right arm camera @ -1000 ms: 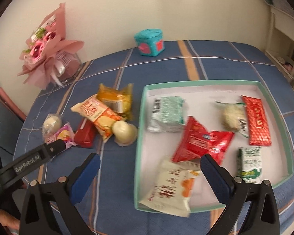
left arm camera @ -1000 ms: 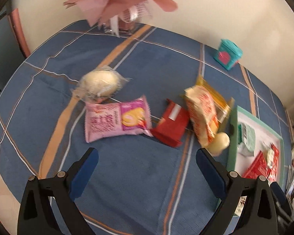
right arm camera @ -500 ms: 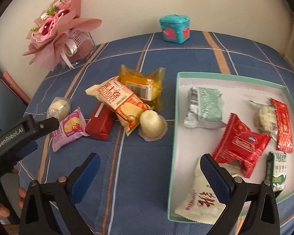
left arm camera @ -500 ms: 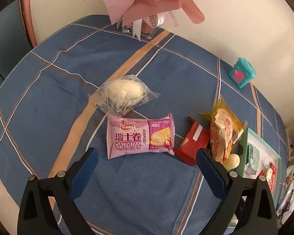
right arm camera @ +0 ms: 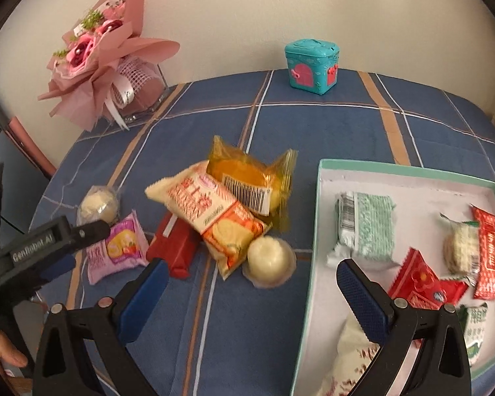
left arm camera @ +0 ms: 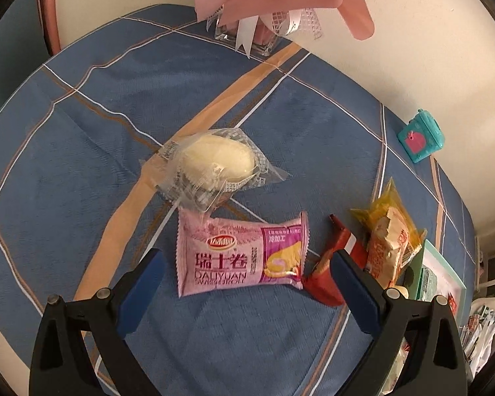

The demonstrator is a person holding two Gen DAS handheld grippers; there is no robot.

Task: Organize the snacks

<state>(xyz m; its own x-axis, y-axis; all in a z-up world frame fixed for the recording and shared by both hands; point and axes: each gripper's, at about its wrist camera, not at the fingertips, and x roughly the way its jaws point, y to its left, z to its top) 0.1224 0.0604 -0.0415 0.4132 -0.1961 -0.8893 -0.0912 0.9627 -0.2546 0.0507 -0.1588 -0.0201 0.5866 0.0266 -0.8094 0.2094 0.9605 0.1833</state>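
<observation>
Here the left gripper (left arm camera: 246, 292) is hanging spread wide over the pink roll pack (left arm camera: 242, 254), gripping nothing. Only the right view is showing the tray (right arm camera: 409, 171) with its six sorted snacks, plus the right gripper (right arm camera: 250, 297), also gaping empty above the blue cloth (right arm camera: 313, 125) near the loose pile.

The pink pack (left arm camera: 242, 257) between the left gripper's (left arm camera: 246, 285) fingers reads "瑞士卷", "DALIYUAN SWISS ROLL" and "冷加工". In the right wrist view, the left gripper's side reads "GenRobot.AI". The cream-orange pack (right arm camera: 211, 216) ahead carries red characters, too blurred to read.
</observation>
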